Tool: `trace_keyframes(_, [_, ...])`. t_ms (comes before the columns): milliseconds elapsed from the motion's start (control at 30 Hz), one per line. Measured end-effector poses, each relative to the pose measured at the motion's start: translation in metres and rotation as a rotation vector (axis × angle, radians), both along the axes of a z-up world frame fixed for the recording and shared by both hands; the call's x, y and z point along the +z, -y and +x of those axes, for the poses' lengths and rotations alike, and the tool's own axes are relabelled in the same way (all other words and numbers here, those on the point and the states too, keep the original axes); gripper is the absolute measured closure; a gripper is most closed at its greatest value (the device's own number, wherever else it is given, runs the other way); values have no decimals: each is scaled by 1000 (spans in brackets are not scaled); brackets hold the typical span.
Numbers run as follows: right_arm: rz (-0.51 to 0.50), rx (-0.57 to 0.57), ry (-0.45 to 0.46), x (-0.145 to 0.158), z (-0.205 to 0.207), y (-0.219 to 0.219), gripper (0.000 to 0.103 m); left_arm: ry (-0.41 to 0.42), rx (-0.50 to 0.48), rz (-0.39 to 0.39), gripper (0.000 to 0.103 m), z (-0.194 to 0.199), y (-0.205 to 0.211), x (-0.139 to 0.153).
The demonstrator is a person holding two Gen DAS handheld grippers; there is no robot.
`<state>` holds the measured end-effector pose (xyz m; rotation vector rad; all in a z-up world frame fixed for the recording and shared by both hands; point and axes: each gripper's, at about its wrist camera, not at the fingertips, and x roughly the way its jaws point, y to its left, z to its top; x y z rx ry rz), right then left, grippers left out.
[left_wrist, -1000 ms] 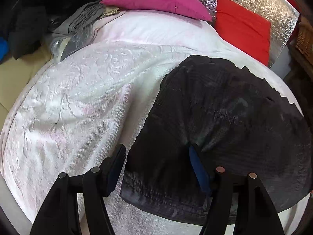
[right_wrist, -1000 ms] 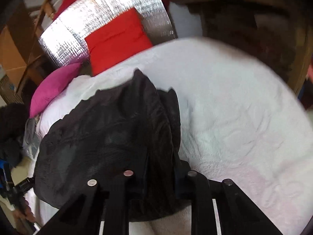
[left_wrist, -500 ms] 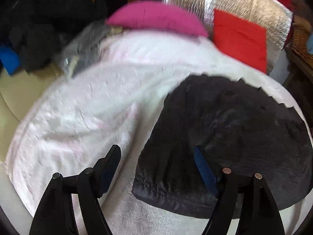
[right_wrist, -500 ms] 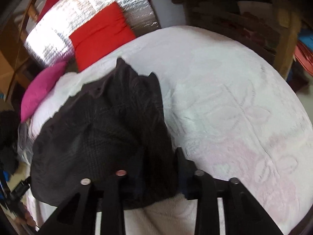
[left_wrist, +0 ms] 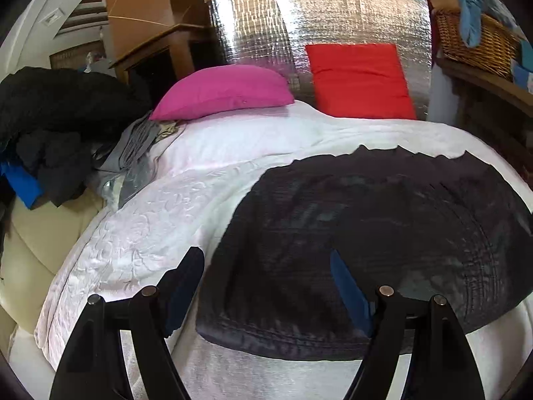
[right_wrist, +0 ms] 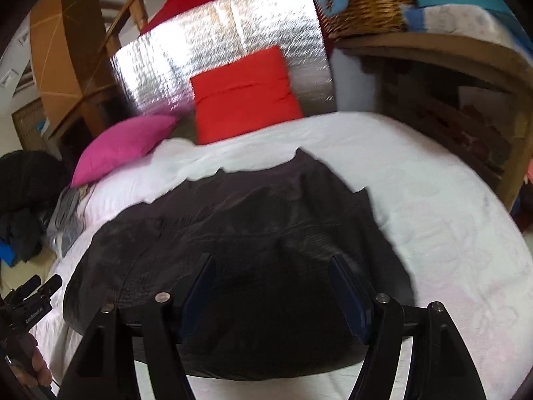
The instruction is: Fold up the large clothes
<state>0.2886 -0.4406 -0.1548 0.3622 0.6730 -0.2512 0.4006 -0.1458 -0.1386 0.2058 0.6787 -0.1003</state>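
On the white bedspread [left_wrist: 140,240], black garment [left_wrist: 383,233] (flat), below both gaping grippers.

The wicker basket [right_wrist: 369,0] is blurred and cut off by the frame's top edge.

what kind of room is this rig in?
Likely a lived-in bedroom or home living space: a bed with a white bedspread, pink pillow and red cushion, plus a wicker basket. A black garment lies spread on it.
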Motion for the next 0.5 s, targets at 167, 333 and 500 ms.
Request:
trace_keyframes(167, [36,30,-62,-21,13,-10,31,-2,-11,18,24,-1,8,-5])
trace_keyframes(333, [-19,45,-182,-49,31,-14,31,-15,-6,32,24,4,10,-12])
trace_keyframes(500, [-42,55,-220,-46,35,-15,32,-24,1,44,24,8,10,-17])
